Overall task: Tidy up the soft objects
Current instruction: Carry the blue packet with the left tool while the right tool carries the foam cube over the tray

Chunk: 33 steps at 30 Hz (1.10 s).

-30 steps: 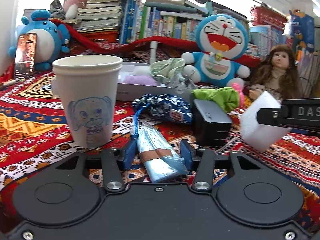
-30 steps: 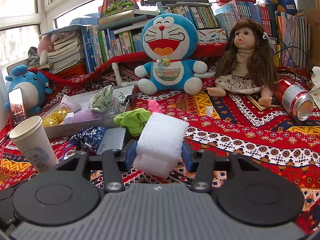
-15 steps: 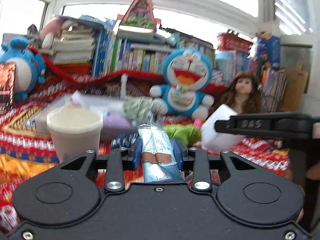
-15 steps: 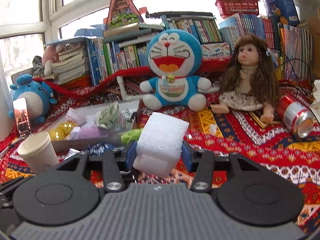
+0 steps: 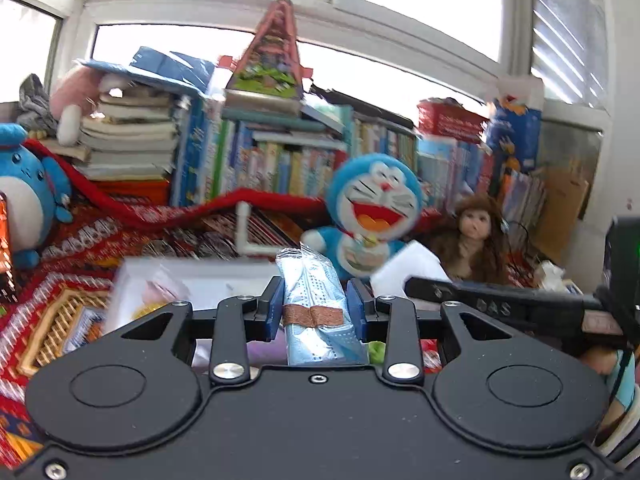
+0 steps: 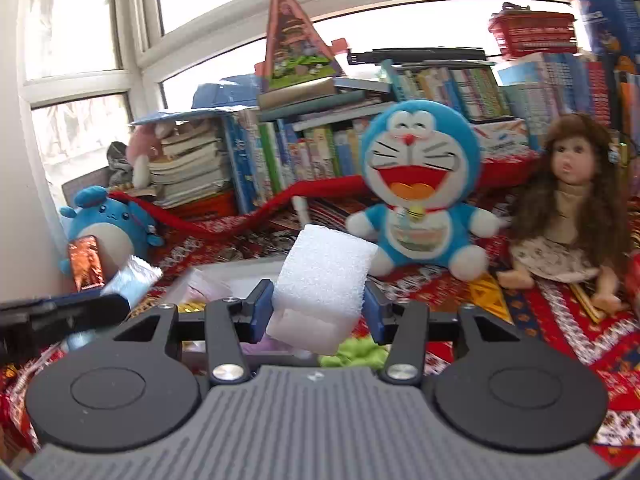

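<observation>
Left gripper (image 5: 316,312) squeezes a blue mask pack (image 5: 316,304); right gripper (image 6: 318,312) squeezes a foam block (image 6: 324,276).
Both soft things ride toward the white box (image 5: 208,280); next, drop them in.

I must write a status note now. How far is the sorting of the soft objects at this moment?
Done, it seems: the white tray already holds some small soft pieces. In hand: the left gripper is shut on a folded blue face mask, and the right gripper is shut on a white foam block, both above the tray area. Left: neither is released yet, and a green cloth lies below.
</observation>
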Tool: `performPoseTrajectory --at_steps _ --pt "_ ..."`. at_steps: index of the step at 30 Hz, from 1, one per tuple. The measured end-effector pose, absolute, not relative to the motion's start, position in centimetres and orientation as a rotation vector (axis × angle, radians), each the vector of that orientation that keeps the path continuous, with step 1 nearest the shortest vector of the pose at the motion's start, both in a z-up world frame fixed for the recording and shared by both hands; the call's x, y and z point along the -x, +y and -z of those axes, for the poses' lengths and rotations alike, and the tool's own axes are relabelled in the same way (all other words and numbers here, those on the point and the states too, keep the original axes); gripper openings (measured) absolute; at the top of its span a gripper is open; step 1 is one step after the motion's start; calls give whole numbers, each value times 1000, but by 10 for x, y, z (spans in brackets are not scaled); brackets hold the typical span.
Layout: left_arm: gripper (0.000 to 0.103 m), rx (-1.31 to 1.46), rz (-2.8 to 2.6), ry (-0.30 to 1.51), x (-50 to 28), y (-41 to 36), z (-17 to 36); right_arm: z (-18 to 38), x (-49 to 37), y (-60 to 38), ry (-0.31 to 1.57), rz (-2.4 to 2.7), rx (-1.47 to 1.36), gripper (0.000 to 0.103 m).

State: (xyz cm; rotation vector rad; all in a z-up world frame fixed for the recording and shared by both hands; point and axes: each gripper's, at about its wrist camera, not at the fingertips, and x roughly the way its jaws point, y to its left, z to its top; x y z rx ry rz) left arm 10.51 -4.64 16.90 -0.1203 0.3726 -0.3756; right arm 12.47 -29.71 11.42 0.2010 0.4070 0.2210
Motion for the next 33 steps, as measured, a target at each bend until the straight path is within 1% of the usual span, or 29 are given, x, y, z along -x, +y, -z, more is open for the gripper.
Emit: performPoseTrajectory --at_steps 5,9,15,22,27,33 --pt "32 105 361 364 -138 -15 -184 -122 -149 -279 430 -289 -215 52" --pt "32 106 374 428 -176 -1 -183 -126 -175 -266 458 -339 -247 52" --pt "32 175 373 580 -238 18 -158 -124 -212 -249 512 -402 -293 52" --pt "32 213 380 686 -282 17 -120 -101 -247 -220 599 -402 -281 52" --pt "32 207 352 727 -306 11 -102 -90 -257 -213 615 -379 -257 52" --pt "33 207 329 744 -330 4 -93 -96 -276 -223 598 -284 -237 52"
